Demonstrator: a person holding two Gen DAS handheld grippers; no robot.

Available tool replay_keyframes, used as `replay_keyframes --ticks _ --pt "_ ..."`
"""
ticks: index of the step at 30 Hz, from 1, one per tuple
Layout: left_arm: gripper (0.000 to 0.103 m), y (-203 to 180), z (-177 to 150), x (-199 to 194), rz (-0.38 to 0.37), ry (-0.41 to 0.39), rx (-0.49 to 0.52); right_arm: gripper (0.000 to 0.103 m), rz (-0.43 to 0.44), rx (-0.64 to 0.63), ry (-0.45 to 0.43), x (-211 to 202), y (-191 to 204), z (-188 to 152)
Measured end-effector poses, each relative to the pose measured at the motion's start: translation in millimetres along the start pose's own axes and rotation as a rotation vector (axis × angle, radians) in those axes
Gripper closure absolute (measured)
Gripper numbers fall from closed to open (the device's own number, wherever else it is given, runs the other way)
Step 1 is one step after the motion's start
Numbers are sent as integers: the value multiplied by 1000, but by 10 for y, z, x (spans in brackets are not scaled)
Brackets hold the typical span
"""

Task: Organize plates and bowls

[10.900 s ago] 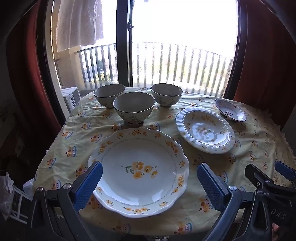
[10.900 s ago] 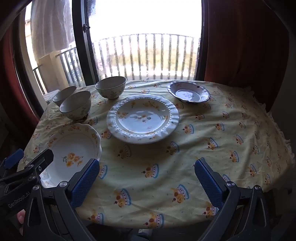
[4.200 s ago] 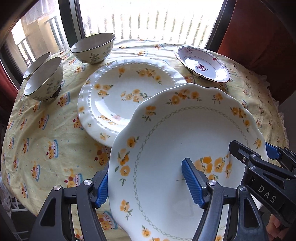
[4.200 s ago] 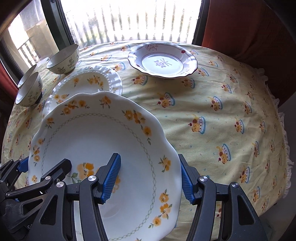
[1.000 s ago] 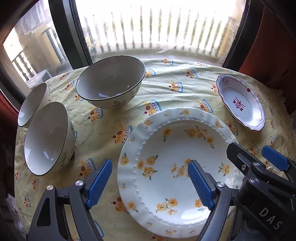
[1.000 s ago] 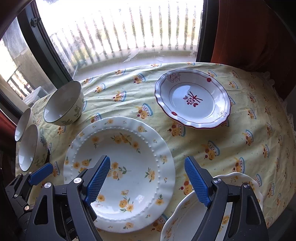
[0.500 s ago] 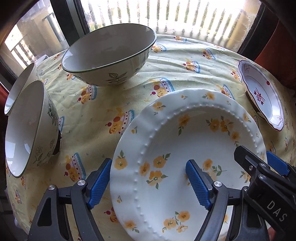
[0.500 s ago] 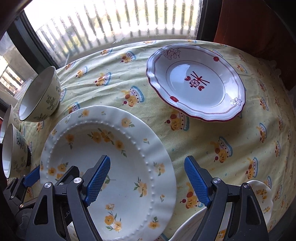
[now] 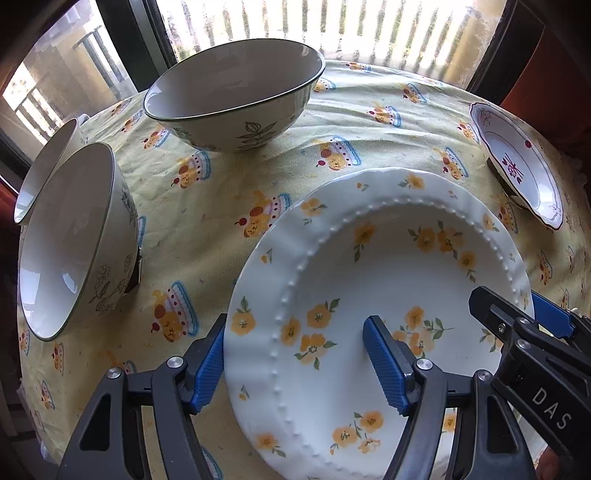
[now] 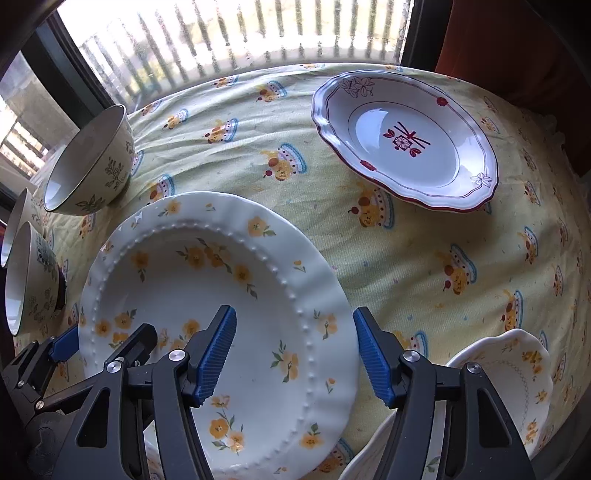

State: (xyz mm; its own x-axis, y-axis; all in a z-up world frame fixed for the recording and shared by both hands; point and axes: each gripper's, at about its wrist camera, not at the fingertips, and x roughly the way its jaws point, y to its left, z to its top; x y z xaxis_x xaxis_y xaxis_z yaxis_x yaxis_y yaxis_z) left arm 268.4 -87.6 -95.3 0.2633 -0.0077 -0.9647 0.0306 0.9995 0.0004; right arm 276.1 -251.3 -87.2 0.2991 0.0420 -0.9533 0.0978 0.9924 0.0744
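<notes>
Beaded plate (image 9: pixel 388 280): glossy glazed ceramic, raised dots round the well. Bowls (image 9: pixel 236 92): smooth glazed ceramic, sheen inside. Red-trimmed dish (image 10: pixel 406 144): glossy. Bench cloth (image 10: pixel 424 258): matt woven fabric, creased. Fingers (image 9: pixel 384 365): ribbed blue pads on matt black plastic with metal screws.

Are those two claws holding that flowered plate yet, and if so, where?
Not yet. Each closing claw, left and right, straddles an opposite edge of the flowered plate, one pad over its surface, one outside its rim, not visibly pressing.

Bright backlight thru blown-out window (image 9: pixel 332 29), sharp pics, fisheye-warped dark edges.
</notes>
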Motion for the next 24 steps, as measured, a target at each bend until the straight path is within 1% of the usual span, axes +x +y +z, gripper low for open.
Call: replay_keyframes --ticks 5,9,12,14,16,21,23,24 --pt "30 148 -225 -61 10 26 -1 38 9 11 34 -49 113 -196" --pt "31 300 -409 -109 9 50 -34 39 15 1 69 -94 198 -358" --pt "35 378 -491 -145 13 46 -56 40 11 -46 81 -127 283 -496" --pt "38 394 -516 -156 10 37 -61 42 6 -80 73 -141 324 -557" --pt "38 396 -543 -170 15 29 -55 43 -3 -85 66 -141 329 -566" --pt "35 498 -565 -176 -9 16 -47 43 -14 -83 58 -75 334 -525" --pt "30 502 -587 -164 -11 11 -30 43 -24 -76 58 -19 334 -477" --pt "30 385 -529 -138 -10 6 -30 42 -26 -75 56 -8 342 -473"
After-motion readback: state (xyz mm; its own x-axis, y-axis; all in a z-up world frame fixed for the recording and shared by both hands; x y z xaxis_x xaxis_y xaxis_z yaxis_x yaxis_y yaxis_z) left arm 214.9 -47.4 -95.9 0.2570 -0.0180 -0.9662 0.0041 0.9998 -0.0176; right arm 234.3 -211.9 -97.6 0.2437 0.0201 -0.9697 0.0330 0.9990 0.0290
